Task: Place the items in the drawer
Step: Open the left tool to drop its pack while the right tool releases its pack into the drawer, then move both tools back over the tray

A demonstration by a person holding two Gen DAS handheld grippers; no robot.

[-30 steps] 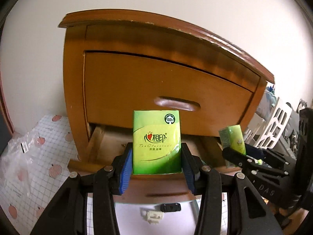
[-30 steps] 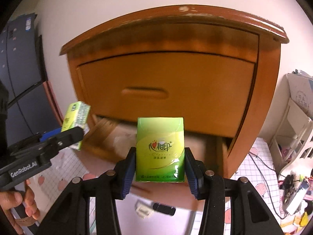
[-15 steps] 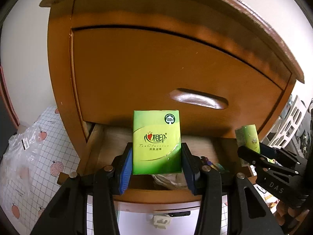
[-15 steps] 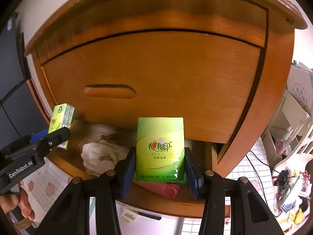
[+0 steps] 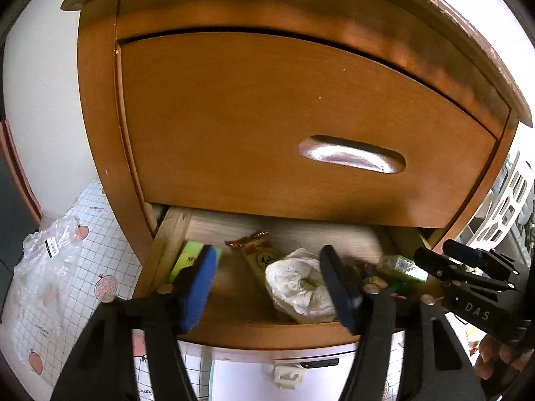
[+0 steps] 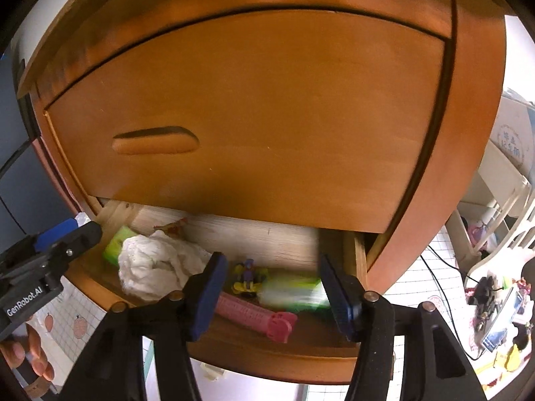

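Observation:
The lower drawer (image 5: 267, 334) of a wooden nightstand stands pulled out. My left gripper (image 5: 269, 285) hangs open over its left half, nothing between the blue pads. A green tissue pack (image 5: 187, 257) lies at the drawer's left end, just beyond the left finger. My right gripper (image 6: 272, 295) is open over the right half, and a second green tissue pack (image 6: 294, 289), blurred, lies between and below its fingers. Also in the drawer (image 6: 267, 347) are a white cloth (image 6: 157, 267), a small toy (image 6: 247, 277), a pink item (image 6: 254, 314) and a snack packet (image 5: 257, 254).
The shut upper drawer (image 5: 301, 127) overhangs the opening just above both grippers. A plastic bag (image 5: 43, 260) lies on the patterned floor mat at left. White shelving (image 5: 511, 200) and cabled clutter (image 6: 495, 294) stand at right. A hand (image 6: 30, 357) holds the left gripper.
Both grippers moved in close over the open drawer and opened. The two green tissue packs left the jaws and now lie in the drawer, left and right.

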